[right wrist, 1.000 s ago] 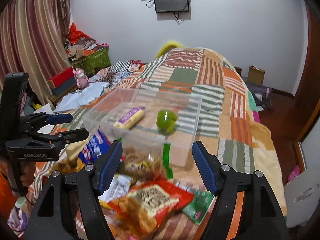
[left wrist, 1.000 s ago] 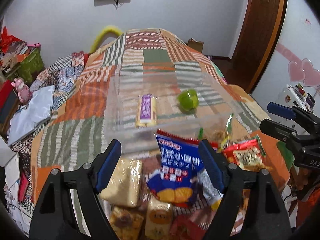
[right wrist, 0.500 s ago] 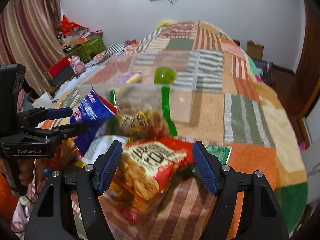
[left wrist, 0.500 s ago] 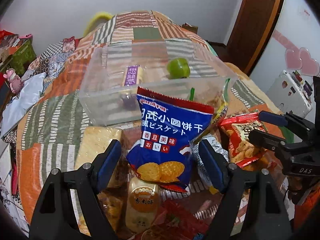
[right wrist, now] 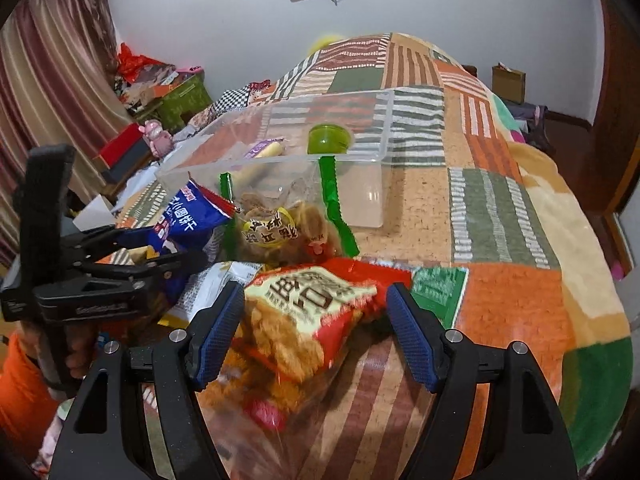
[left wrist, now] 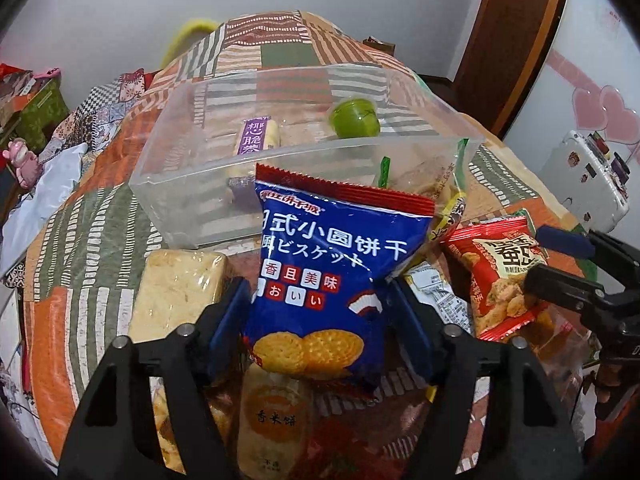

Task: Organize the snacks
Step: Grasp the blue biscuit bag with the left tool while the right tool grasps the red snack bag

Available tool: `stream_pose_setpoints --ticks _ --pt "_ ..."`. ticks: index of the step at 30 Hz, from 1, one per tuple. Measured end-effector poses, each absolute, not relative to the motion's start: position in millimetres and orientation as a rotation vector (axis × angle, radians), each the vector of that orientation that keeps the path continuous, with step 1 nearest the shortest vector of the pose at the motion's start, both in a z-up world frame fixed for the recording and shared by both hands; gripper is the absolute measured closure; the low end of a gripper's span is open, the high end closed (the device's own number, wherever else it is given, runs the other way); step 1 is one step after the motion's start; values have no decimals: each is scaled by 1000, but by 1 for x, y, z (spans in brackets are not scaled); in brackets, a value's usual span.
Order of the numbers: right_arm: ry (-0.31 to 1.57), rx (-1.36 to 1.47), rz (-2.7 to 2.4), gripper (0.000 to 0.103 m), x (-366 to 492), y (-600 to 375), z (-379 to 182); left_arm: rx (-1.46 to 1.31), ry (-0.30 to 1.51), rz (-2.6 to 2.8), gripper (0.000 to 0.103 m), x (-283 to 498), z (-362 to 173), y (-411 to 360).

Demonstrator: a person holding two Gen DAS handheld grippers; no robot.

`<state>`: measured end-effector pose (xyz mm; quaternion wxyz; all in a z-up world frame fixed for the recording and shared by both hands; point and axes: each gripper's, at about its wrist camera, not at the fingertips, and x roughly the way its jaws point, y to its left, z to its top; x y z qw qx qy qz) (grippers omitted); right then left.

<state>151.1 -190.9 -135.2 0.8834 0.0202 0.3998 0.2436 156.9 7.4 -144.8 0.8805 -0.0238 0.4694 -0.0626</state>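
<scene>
A clear plastic bin [left wrist: 208,196] [right wrist: 372,184] sits on the bed and holds a purple-labelled bar [left wrist: 258,136] and a green jelly cup [left wrist: 354,120] [right wrist: 330,140]. My left gripper [left wrist: 320,312] has its pads against both sides of a blue biscuit bag [left wrist: 332,276] [right wrist: 188,216] in the snack pile. My right gripper [right wrist: 316,320] straddles a red snack bag [right wrist: 312,304] [left wrist: 500,276], its pads close to the bag's sides. It also shows in the left wrist view [left wrist: 560,260].
More snacks lie in the pile: a pale wrapped cake [left wrist: 176,292], a rice cracker pack [left wrist: 276,420], a clear bag with green edges [right wrist: 280,224], a green packet [right wrist: 438,286]. The patchwork blanket [right wrist: 500,200] extends beyond. Boxes and clutter [right wrist: 160,92] stand left.
Both grippers have come down into the snack pile. The left jaws have narrowed onto the blue biscuit bag. The right jaws have narrowed around the red bag.
</scene>
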Motion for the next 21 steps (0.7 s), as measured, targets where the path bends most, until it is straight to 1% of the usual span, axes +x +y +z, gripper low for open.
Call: stream_pose_setpoints --ticks 4,13,16,21 --pt "853 61 515 32 147 -195 -138 -50 958 -133 41 154 -144 7" --pt "907 94 548 32 162 -184 -151 -65 918 -131 43 140 -136 10" --pt "915 102 556 33 167 -179 -154 -72 906 -129 43 136 -133 12" --pt "900 109 556 40 167 -179 -155 -86 880 -122 43 130 -126 16"
